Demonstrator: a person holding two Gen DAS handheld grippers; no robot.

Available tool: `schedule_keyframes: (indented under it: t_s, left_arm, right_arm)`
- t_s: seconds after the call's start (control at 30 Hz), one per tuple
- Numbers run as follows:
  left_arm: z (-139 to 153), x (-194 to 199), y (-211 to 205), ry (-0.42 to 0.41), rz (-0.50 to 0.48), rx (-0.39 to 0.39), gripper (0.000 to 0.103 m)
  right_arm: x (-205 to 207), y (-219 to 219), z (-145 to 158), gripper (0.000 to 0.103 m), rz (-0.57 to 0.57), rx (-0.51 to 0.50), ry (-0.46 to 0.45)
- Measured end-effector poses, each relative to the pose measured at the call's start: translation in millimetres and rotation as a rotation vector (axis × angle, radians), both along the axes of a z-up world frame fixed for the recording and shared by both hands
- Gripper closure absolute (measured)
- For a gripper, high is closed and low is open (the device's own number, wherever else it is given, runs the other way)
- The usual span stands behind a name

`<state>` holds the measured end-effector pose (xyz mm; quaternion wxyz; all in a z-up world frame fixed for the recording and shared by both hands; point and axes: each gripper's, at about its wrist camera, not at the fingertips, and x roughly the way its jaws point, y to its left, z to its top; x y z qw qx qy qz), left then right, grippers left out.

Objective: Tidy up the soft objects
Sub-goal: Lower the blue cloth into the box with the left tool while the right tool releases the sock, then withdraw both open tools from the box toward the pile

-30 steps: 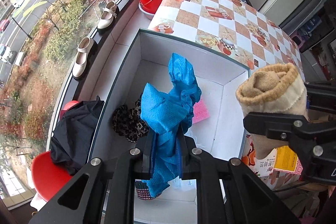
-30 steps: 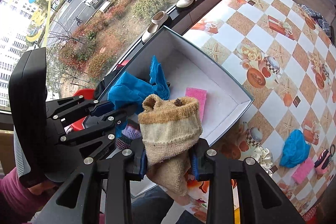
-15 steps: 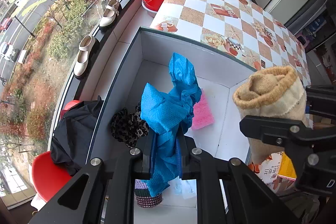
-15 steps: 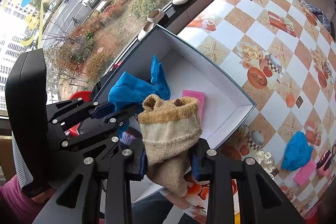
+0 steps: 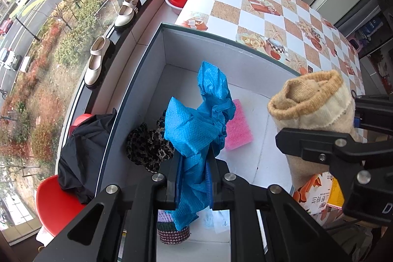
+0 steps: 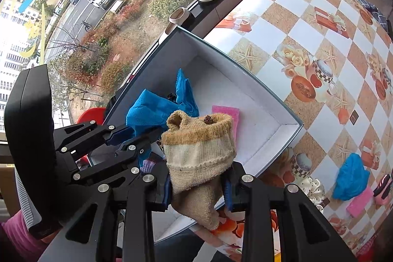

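Your left claw [image 5: 194,178] is clamped on the blue cloth [image 5: 196,129], directly above the white box [image 5: 137,80]. Your right claw [image 6: 197,190] pinches the beige sock [image 6: 199,154] over the box's near edge; released here, it could fall outside onto the worktop [image 6: 307,23].

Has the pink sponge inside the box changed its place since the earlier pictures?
No. The pink sponge lies on the same spot of the box floor, beside the leopard scrunchie.
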<state>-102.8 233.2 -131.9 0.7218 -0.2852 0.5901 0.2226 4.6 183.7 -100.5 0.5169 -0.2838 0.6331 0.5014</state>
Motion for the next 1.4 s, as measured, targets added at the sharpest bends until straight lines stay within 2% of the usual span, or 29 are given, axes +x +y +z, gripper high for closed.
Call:
schedule_keyframes:
  t_s: [0.1, 0.17, 0.2, 0.23, 0.3, 0.33, 0.5, 0.57, 0.7, 0.87, 1.0, 1.17, 1.4]
  left_arm:
    - [0, 1, 1, 0.000, 0.002, 0.003, 0.085]
    - [1, 2, -1, -0.004, -0.008, 0.016, 0.060]
    - [2, 3, -1, 0.006, -0.010, 0.035, 0.030]
    - [3, 4, -2, 0.017, -0.009, 0.055, 0.016]
    - [6, 5, -3, 0.010, -0.020, 0.069, 0.016]
    - [6, 4, -3, 0.008, -0.021, 0.068, 0.016]
    - [0, 9, -4, 0.064, -0.035, 0.069, 0.012]
    - [0, 9, -5, 0.066, -0.032, 0.055, 0.009]
    - [6, 12, -7, 0.062, -0.032, 0.020, 0.008]
    - [26, 24, -15, 0.032, -0.071, 0.017, 0.008]
    - [44, 39, -26, 0.000, -0.123, -0.011, 0.008]
    - [65, 65, -46, -0.044, -0.214, -0.054, 0.008]
    - [73, 111, -92, -0.043, -0.380, -0.076, 0.008]
  right_arm:
    - [2, 0, -2, 0.070, -0.012, -0.001, 0.002]
    - [5, 0, -2, 0.070, -0.024, -0.002, 0.008]
    - [7, 0, -3, 0.067, -0.033, 0.001, 0.014]
    - [10, -1, -3, 0.061, -0.049, 0.006, 0.025]
    - [16, -2, -2, 0.018, -0.090, 0.015, 0.048]
    - [19, -4, -1, 0.015, -0.109, 0.019, 0.051]
    - [33, -8, 2, 0.014, -0.166, 0.002, 0.042]
    - [39, -12, 3, 0.000, -0.195, -0.013, 0.048]
    - [54, -23, 12, 0.000, -0.245, -0.012, 0.079]
    - [72, -45, 28, 0.000, -0.308, -0.009, 0.121]
    - [88, -70, 41, 0.000, -0.397, -0.007, 0.201]
    - [107, -124, 64, 0.000, -0.532, 0.009, 0.329]
    - [153, -225, 80, 0.000, -0.769, -0.009, 0.320]
